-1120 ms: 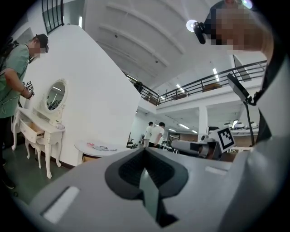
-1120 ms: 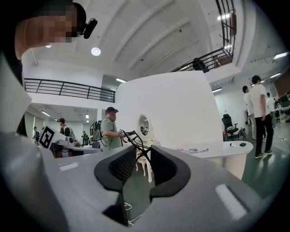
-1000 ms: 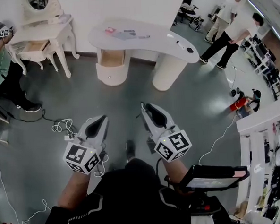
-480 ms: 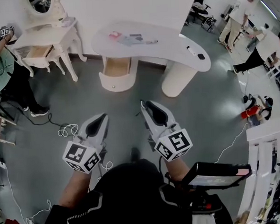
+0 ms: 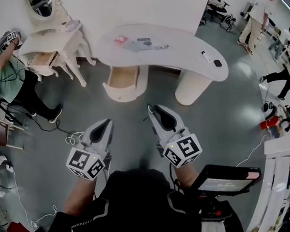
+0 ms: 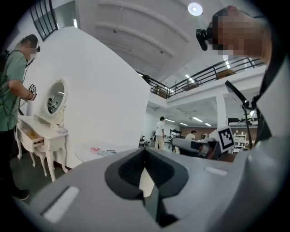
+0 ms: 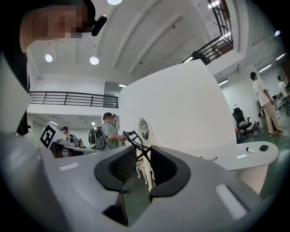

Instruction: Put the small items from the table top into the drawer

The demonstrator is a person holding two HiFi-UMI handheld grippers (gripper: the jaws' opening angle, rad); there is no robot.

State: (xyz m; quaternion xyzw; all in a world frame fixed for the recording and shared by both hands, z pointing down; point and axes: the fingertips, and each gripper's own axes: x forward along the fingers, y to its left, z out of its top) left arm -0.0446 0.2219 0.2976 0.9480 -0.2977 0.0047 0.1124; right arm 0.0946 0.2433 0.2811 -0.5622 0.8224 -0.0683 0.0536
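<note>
Nothing held: left hand-held gripper (image 5: 105,122) with tips together, right hand-held gripper (image 5: 152,108) slightly parted. Well ahead of both, on the curved white table (image 5: 182,51): thin pink card (image 5: 120,40), flat grey sheets (image 5: 139,43), slim pen-like stick (image 5: 161,47). Probably light, stiff, low-lying, so best pinched by an edge. Nearer and below: open wood-lined drawer (image 5: 120,76).

Left gripper (image 5: 106,122) and right gripper (image 5: 149,108): light grey moulded shells that tapered to a point, each with a black ribbed recess along the inner jaw faces and a pale rectangular inset on each jaw's outer shell. Marker cubes (image 5: 85,163) at the rear of both grippers: white faces that bore black square patterns. Garment: black top (image 5: 136,207), trimmed with grey-white stripes (image 5: 87,220) at the shoulders. Headgear: small black camera (image 6: 202,36), seen from the left gripper view
</note>
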